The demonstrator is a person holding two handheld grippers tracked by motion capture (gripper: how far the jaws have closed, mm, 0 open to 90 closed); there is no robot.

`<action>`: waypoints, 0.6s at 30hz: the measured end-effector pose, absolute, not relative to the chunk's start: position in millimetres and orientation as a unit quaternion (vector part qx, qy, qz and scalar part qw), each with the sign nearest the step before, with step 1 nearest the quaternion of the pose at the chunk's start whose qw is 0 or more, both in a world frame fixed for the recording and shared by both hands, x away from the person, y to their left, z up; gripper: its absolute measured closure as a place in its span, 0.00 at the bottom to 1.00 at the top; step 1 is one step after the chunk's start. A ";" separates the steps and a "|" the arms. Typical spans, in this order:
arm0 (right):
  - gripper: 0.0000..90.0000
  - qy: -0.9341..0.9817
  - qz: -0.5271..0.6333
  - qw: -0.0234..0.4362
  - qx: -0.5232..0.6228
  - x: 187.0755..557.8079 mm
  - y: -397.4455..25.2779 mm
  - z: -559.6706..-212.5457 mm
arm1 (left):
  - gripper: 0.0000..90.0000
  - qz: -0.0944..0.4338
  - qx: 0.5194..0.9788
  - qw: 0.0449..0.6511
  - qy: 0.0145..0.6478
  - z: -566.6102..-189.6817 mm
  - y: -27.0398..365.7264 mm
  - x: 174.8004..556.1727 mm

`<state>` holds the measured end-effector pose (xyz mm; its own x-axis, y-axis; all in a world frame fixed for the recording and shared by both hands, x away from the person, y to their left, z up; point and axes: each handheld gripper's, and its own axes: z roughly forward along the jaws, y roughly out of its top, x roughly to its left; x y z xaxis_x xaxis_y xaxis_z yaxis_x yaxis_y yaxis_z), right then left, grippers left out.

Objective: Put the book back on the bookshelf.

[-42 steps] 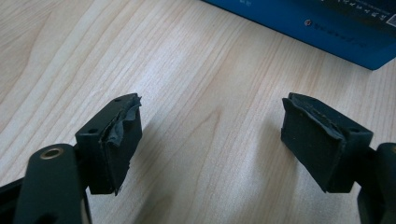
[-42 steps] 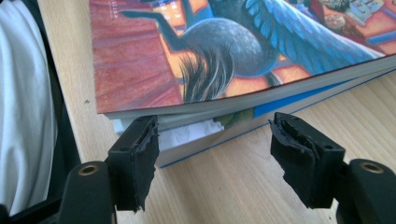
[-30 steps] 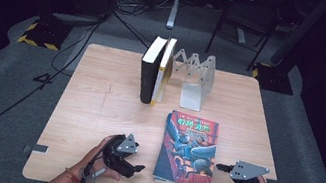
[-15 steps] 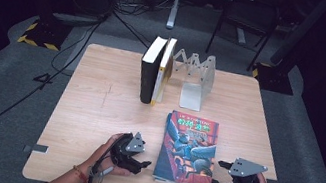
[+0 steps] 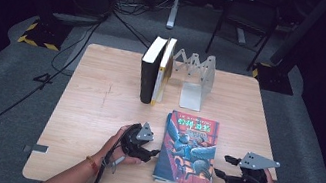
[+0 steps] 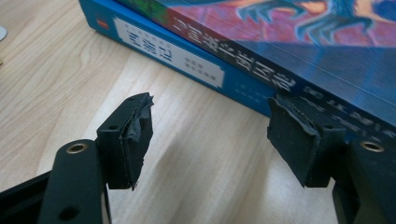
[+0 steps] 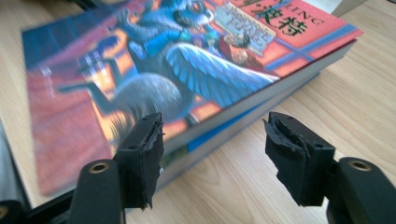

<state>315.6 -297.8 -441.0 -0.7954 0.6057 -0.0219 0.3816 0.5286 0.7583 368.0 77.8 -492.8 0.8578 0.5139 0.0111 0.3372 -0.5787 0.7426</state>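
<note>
Both grippers closing in on the flat book, one at each long edge.

High view: colourful book flat on the near part of the wooden table, well short of the two upright books and the metal bookend at the far side; left gripper now up against the spine edge, clearly nearer than a second ago, right gripper just beside the opposite edge, hardly shifted. Left gripper view: jaws spread wide, empty, the blue spine just ahead, one pad about touching it. Right gripper view: jaws equally wide, empty, straddling the near corner of the book. Likely meaning: approach nearly finished, grip and lift toward the bookend not yet begun.
</note>
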 end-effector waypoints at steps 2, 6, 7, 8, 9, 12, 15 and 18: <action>0.37 0.861 0.398 0.133 0.288 316.9 -292.7 -441.1 | 0.35 0.122 0.882 0.386 0.241 -493.2 76.3 370.8; 0.33 0.863 0.387 0.129 0.297 324.3 -275.4 -445.9 | 0.35 0.129 0.880 0.384 0.249 -494.4 73.7 378.0; 0.31 0.864 0.380 0.131 0.302 326.7 -271.9 -447.9 | 0.35 0.130 0.880 0.382 0.252 -494.5 73.0 380.2; 0.31 0.864 0.377 0.131 0.306 329.3 -269.5 -450.1 | 0.35 0.132 0.880 0.382 0.251 -494.1 72.1 383.1; 0.29 0.863 0.376 0.125 0.314 333.1 -267.8 -453.1 | 0.35 0.134 0.879 0.381 0.252 -493.6 72.0 384.8; 0.26 0.859 0.378 0.111 0.325 339.4 -268.1 -455.7 | 0.37 0.135 0.874 0.390 0.258 -491.6 71.9 389.8; 0.24 0.858 0.385 0.085 0.330 345.6 -271.7 -458.6 | 0.42 0.127 0.872 0.397 0.258 -489.5 72.6 391.8; 0.24 0.859 0.387 0.069 0.328 349.9 -273.2 -459.7 | 0.47 0.106 0.872 0.399 0.262 -489.7 73.5 393.2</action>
